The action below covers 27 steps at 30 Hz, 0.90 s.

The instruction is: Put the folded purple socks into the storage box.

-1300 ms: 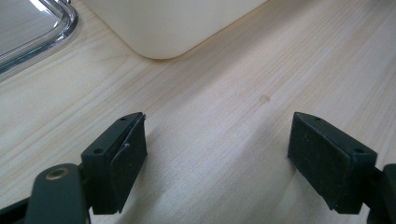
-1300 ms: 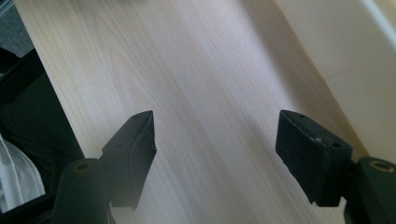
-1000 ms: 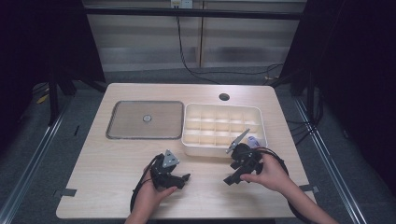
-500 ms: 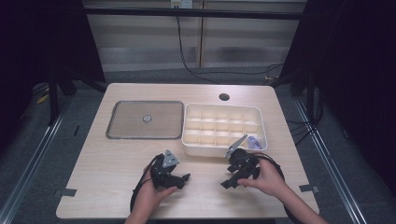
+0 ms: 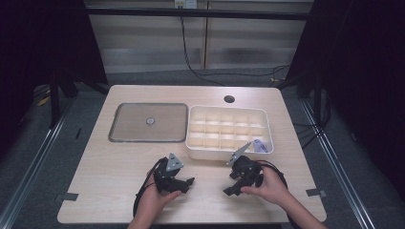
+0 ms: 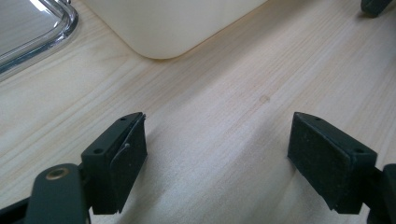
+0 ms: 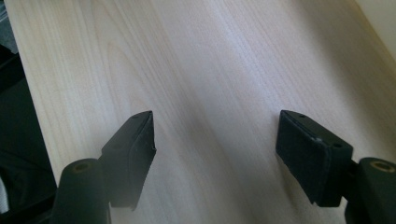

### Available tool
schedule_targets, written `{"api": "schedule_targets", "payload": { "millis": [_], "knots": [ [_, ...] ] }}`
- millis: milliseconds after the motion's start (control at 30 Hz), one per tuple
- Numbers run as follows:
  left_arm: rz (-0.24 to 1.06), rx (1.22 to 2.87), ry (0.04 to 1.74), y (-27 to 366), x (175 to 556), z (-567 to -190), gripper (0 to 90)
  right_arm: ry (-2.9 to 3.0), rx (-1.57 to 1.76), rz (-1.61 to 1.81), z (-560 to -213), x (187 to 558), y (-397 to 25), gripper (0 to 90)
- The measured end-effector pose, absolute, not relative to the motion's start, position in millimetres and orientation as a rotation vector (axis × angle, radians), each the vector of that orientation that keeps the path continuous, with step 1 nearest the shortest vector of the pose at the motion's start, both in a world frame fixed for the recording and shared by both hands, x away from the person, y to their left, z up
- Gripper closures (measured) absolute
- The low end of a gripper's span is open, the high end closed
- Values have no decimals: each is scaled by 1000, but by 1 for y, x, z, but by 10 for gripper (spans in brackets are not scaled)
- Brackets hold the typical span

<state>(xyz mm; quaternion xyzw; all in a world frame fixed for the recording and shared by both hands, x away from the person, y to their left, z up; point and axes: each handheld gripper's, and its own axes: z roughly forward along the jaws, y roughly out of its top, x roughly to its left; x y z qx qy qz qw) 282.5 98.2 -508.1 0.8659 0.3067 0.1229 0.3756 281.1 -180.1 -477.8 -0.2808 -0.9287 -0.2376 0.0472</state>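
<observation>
- Both grippers rest low on the bench (image 5: 119, 186), near the person's edge; the job looks like it is between steps, with nothing held
- The left gripper (image 6: 217, 156) has its fingers (image 6: 116, 161) wide apart, with bare wood between them; the right gripper (image 7: 217, 154) is wide apart too, also empty
- The white box (image 5: 229, 151) with many small rooms sits just past both grippers; a small purple thing (image 5: 259, 145) lies in its near right corner room, closest to the right gripper
- I think the next move needs a lift and a reach forward to the box
</observation>
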Motion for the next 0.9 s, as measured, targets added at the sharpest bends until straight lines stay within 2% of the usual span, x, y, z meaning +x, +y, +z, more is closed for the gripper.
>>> {"api": "schedule_targets", "payload": {
  "millis": [900],
  "knots": [
    [312, 2212, 788, 98, 282, -508, 191, -2926, -756, -951, -489, 262, -187, 213]
  ]
}}
